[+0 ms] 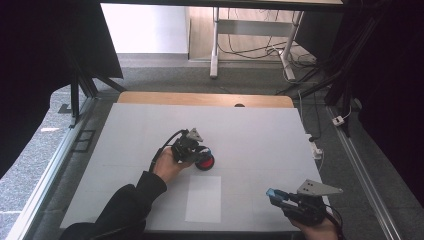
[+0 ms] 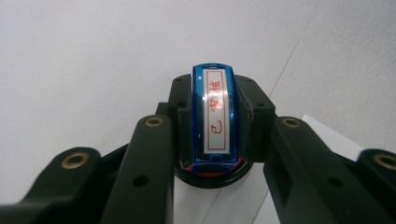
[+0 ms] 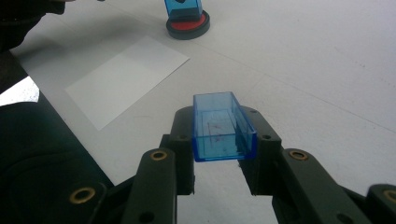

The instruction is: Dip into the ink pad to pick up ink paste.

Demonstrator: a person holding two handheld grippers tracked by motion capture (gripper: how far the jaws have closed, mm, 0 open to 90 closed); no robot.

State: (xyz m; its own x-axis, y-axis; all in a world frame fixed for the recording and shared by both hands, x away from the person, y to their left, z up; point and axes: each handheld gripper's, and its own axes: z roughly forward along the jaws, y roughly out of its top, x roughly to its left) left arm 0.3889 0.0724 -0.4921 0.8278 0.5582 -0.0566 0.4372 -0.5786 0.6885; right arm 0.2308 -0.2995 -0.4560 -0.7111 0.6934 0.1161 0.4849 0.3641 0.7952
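Nearest to me, my right gripper (image 1: 282, 196) is closed on a clear blue cap (image 3: 223, 127), its open hollow side facing up. My two black fingers (image 3: 185, 140) press its long sides, so the cap sits squarely between them and sticks out a little past their tips. This gripper sits at the near right edge of the white table (image 1: 260, 130).

Off to the left of those fingers, flat on the table and apart from them, lies a sheet of white paper (image 3: 128, 79); in the high view the paper (image 1: 203, 198) is between my two hands, closer to me than the left one.

Farther out, my left gripper (image 1: 196, 151) is closed on a blue stamp (image 2: 213, 116). My fingers (image 2: 254, 107) clamp its two narrow flanks, and its label with red characters faces up between them. The stamp's lower end rests down in a round red ink pad (image 1: 205, 162) with a black rim, which lies just under and beyond my fingertips.
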